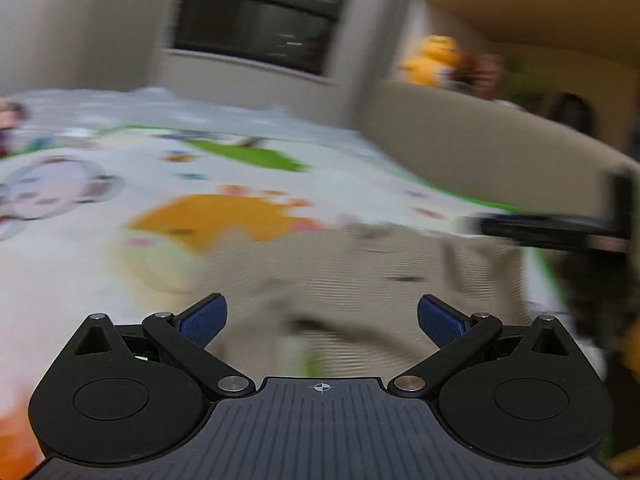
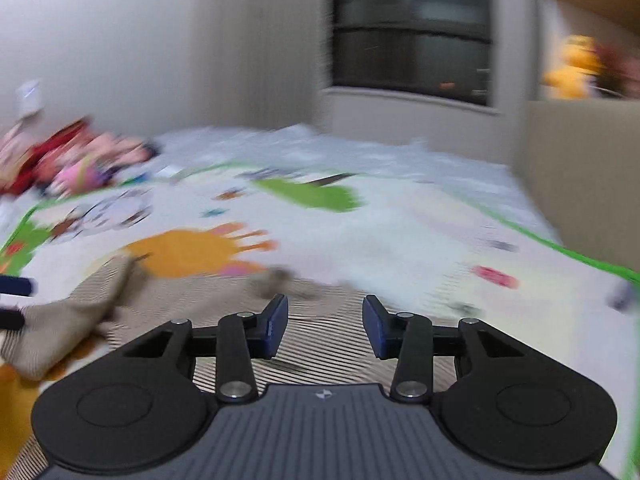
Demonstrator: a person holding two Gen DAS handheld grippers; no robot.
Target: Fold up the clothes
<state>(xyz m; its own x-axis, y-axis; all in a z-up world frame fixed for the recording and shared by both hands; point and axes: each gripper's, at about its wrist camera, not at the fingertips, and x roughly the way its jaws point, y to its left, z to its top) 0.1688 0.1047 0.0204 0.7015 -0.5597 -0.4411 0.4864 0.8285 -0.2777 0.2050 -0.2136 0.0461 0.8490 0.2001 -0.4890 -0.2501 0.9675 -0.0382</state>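
While both views were smeared by motion, the beige ribbed garment [image 1: 360,272] lay spread on the cartoon-printed play mat [image 1: 120,184], just beyond both tools. The left gripper [image 1: 322,322] stood wide apart and empty; the right gripper [image 2: 325,326] was narrower, its jaws parted with nothing between them. A clean fold probably wanted matched grips on two corners, then an even lift. No container was visible.
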